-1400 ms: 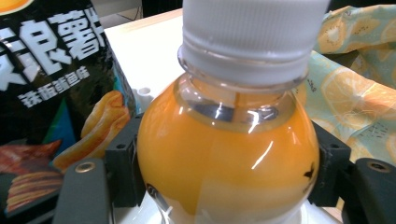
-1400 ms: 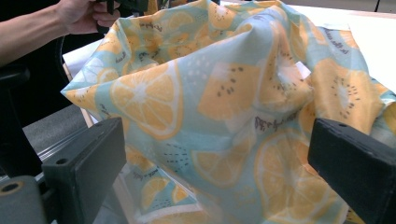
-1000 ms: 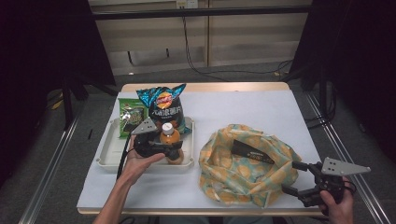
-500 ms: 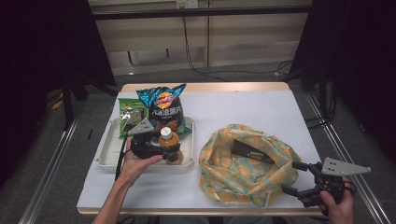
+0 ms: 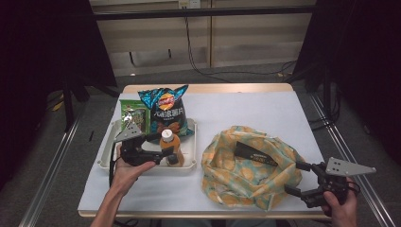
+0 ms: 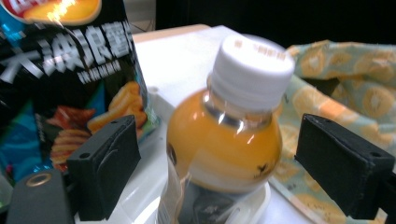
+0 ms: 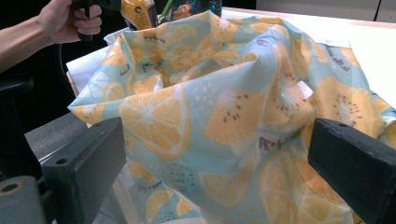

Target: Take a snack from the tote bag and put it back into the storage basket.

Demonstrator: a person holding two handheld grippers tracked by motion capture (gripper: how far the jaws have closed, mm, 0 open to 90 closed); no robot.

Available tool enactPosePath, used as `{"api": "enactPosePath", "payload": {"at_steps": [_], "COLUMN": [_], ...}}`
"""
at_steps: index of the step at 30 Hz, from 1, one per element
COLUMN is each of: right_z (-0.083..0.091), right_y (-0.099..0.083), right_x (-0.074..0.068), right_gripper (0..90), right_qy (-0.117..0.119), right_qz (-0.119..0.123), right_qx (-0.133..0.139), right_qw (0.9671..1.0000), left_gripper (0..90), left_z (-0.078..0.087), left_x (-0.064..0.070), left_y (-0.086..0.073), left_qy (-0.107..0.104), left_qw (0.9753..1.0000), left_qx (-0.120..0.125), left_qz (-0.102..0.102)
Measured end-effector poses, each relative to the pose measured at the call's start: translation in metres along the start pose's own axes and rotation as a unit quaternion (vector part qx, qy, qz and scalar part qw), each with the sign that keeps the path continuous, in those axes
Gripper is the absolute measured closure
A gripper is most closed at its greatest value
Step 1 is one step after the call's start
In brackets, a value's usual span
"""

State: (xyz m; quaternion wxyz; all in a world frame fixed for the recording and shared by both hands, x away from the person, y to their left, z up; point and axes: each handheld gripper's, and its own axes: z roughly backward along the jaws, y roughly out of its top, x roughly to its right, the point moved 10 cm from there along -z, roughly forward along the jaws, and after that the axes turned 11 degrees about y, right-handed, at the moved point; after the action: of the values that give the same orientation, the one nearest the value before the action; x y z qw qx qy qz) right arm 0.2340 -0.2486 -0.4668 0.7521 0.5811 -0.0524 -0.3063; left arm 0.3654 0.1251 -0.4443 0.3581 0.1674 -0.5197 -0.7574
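The orange-juice bottle (image 6: 224, 140), previously clear of the white tray (image 5: 108, 161), is now bracketed by the wide left tongs (image 5: 161, 147), ungripped; right tongs (image 5: 302, 178) are held wide beside the tray.

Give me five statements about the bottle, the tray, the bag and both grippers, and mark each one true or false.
1. The orange bottle stands upright in the white tray. True.
2. The left gripper is shut on the chip bag. False: its fingers are open on either side of the bottle, with gaps.
3. The bottle's cap is white. True.
4. The right gripper holds the bottle. False: it is open, facing the fruit-print bag.
5. The chip bag lies inside the fruit-print bag. False: it stands in the tray.
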Motion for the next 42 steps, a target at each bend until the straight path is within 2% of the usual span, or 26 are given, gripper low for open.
{"api": "enactPosePath", "payload": {"at_steps": [5, 7, 9, 10, 11, 13, 15, 16, 18, 19, 20, 22, 23, 27, 28, 30, 31, 36, 38, 42], "right_z": [0.001, 0.001, 0.000, 0.000, -0.001, -0.001, -0.002, -0.003, -0.003, -0.004, -0.004, -0.004, -0.004, -0.005, -0.005, -0.006, -0.006, -0.006, -0.006, -0.006], "right_y": [0.002, 0.003, 0.003, 0.003, 0.002, 0.002, 0.001, 0.001, 0.000, -0.001, -0.001, -0.002, -0.002, -0.003, -0.003, -0.003, -0.003, -0.003, -0.004, -0.004], "right_x": [0.003, 0.004, 0.003, 0.002, 0.003, 0.004, 0.005, 0.005, 0.005, 0.005, 0.005, 0.006, 0.006, 0.005, 0.005, 0.005, 0.005, 0.005, 0.005, 0.004], "right_gripper": [3.6, 3.7, 3.7, 3.7, 3.7, 3.7, 3.7, 3.7, 3.7, 3.7, 3.6, 3.6, 3.5, 3.6, 3.6, 3.6, 3.5, 3.6, 3.6, 3.6], "right_qy": [0.000, 0.000, 0.001, 0.003, 0.002, 0.002, 0.002, 0.002, 0.004, 0.005, 0.004, 0.004, 0.004, 0.006, 0.007, 0.007, 0.006, 0.006, 0.006, 0.007], "right_qz": [0.000, 0.000, -0.001, 0.001, 0.002, 0.002, -0.001, -0.002, 0.000, -0.004, -0.005, -0.004, -0.003, -0.003, -0.003, -0.002, -0.003, -0.002, -0.003, -0.003], "right_qx": [0.002, 0.002, 0.002, 0.001, 0.001, -0.001, -0.001, -0.002, -0.004, -0.005, -0.006, -0.006, -0.006, -0.009, -0.009, -0.010, -0.010, -0.011, -0.011, -0.012], "right_qw": [1.0000, 1.0000, 1.0000, 1.0000, 1.0000, 1.0000, 1.0000, 1.0000, 1.0000, 1.0000, 1.0000, 1.0000, 1.0000, 0.9999, 0.9999, 0.9999, 0.9999, 0.9999, 0.9999, 0.9999], "left_gripper": [13.3, 13.8, 15.0, 16.3, 16.6, 16.6, 16.6, 16.6, 17.3, 19.5, 19.3, 23.8, 29.5, 29.9, 30.0, 30.1, 30.1, 30.0, 29.9, 29.4], "left_z": [0.015, 0.017, 0.014, 0.012, 0.008, -0.001, -0.010, -0.013, -0.018, -0.020, -0.021, -0.023, -0.023, -0.027, -0.028, -0.029, -0.030, -0.032, -0.032, -0.029], "left_x": [0.003, 0.006, 0.009, 0.010, 0.009, 0.009, 0.006, 0.004, 0.002, 0.001, 0.003, 0.004, 0.005, 0.009, 0.011, 0.008, 0.009, 0.009, 0.008, 0.008], "left_y": [0.016, 0.014, 0.009, 0.006, 0.002, -0.004, -0.008, -0.010, -0.013, -0.015, -0.015, -0.014, -0.013, -0.011, -0.011, -0.009, -0.010, -0.010, -0.010, -0.012], "left_qy": [0.011, 0.013, 0.000, -0.007, -0.001, -0.007, -0.013, -0.008, -0.017, -0.016, -0.025, -0.030, -0.036, -0.018, -0.020, 0.009, 0.015, 0.021, 0.030, 0.027], "left_qw": [0.9995, 0.9996, 0.9998, 0.9998, 0.9997, 0.9996, 0.9993, 0.9992, 0.9989, 0.9986, 0.9986, 0.9983, 0.9978, 0.9981, 0.9981, 0.9988, 0.9988, 0.9995, 0.9995, 0.9995], "left_qx": [0.030, 0.020, 0.014, 0.009, 0.002, -0.013, -0.022, -0.028, -0.033, -0.036, -0.036, -0.035, -0.033, -0.029, -0.028, -0.024, -0.021, -0.013, -0.011, -0.009], "left_qz": [-0.001, -0.015, -0.016, -0.017, -0.023, -0.026, -0.028, -0.028, -0.031, -0.034, -0.030, -0.035, -0.045, -0.051, -0.051, -0.041, -0.042, -0.020, -0.009, -0.010]}}
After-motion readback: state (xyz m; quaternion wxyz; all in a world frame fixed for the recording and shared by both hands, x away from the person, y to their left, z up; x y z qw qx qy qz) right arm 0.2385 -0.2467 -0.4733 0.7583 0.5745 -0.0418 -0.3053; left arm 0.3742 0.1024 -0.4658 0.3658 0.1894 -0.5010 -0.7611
